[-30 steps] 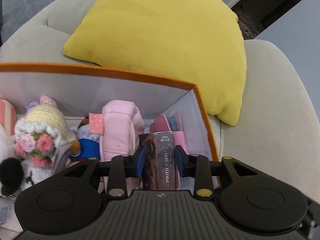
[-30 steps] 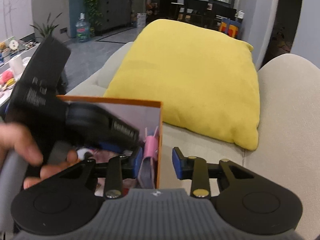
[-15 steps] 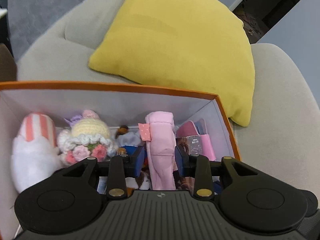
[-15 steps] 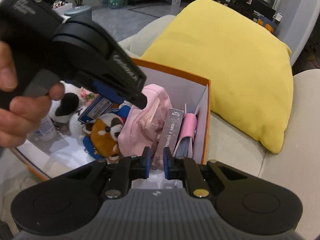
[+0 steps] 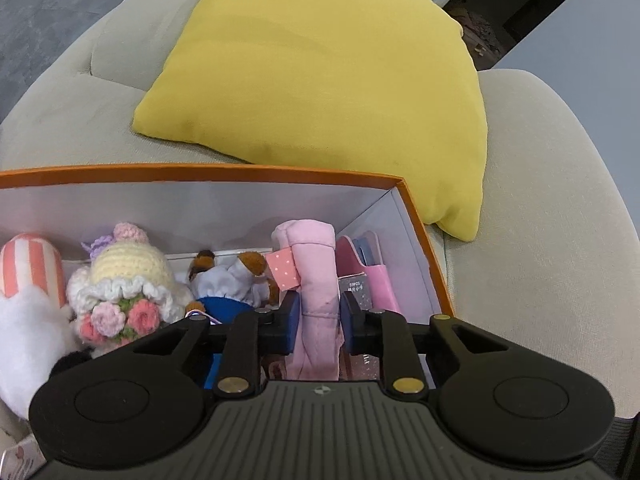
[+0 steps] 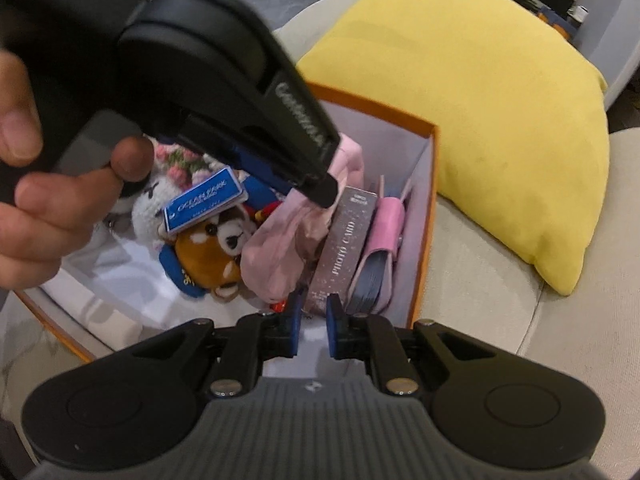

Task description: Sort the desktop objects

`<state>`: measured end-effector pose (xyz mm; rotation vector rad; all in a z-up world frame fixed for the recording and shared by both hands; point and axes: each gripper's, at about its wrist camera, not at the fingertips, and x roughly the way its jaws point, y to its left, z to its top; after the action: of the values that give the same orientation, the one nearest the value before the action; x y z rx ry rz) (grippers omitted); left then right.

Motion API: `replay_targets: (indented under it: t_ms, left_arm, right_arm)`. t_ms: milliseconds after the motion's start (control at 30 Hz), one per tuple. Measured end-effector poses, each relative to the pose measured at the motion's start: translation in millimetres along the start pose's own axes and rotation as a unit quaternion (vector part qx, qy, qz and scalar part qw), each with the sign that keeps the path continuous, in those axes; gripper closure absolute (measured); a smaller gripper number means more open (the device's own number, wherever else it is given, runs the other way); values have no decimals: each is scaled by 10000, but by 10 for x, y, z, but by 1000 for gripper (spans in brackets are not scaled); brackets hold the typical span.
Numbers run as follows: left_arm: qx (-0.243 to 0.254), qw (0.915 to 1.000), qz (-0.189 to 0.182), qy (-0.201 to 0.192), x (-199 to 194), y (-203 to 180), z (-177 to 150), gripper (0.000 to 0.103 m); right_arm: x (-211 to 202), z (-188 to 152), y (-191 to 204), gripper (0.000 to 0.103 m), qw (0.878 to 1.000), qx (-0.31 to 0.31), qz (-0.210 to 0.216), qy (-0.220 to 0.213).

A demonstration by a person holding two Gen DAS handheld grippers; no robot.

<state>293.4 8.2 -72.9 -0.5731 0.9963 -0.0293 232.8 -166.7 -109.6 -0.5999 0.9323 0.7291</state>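
An orange box with a white inside sits on a beige sofa. My left gripper reaches into it, and its jaws are closing with both pads against a pink fabric pouch that stands upright. The right wrist view shows that pouch under the left gripper, which a hand holds. A glittery photo card box leans beside the pouch. My right gripper is nearly shut, with the near end of that box between its tips.
A crochet doll, a striped plush and a bear with a blue tag fill the box's left part. A pink-banded card stack leans on its right wall. A yellow cushion lies behind.
My left gripper left the photo card box, shifted to the pink pouch and closed on it. The right gripper swung over the orange box, narrowed its jaws and sank toward the photo card box.
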Motion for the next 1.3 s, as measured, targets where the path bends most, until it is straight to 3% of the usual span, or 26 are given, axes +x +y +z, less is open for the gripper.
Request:
replay_targets:
  t_ms: [233, 433, 567, 633, 700, 867, 1000, 1067, 1233, 1300]
  left_arm:
    - [-277, 9992, 264, -81, -102, 57, -106, 83]
    - [-600, 9980, 97, -172, -195, 174, -216, 83]
    - [-804, 9967, -106, -88, -221, 200, -199, 84]
    - [-812, 9965, -92, -159, -236, 216, -182, 84]
    - [-870, 9960, -143, -112, -209, 233, -169, 84]
    - [-831, 9964, -146, -65, -127, 224, -174, 83]
    - [-891, 9958, -215, -37, -68, 175, -142, 83]
    - [-908, 9955, -285, 15, -27, 161, -118, 82]
    - [-908, 9953, -343, 64, 30, 154, -49, 82]
    - [-912, 9952, -349, 58, 35, 182, -47, 82]
  right_arm:
    - [119, 182, -49, 90, 9998, -40, -218, 4]
    - [168, 246, -81, 89, 9995, 53, -267, -136]
    - [236, 237, -2, 88, 9983, -228, -485, -206]
    - [274, 260, -15, 90, 9973, -268, -576, -358]
    - [314, 303, -42, 101, 9963, -178, -733, -411]
    - [187, 302, -133, 96, 9978, 13, -489, -438]
    - [31, 229, -181, 94, 9998, 158, 68, 88]
    - [-35, 195, -65, 94, 9989, -89, 218, 415]
    - [36, 92, 254, 94, 9914, -850, 63, 997]
    - [103, 93, 267, 101, 9899, -905, 28, 1093]
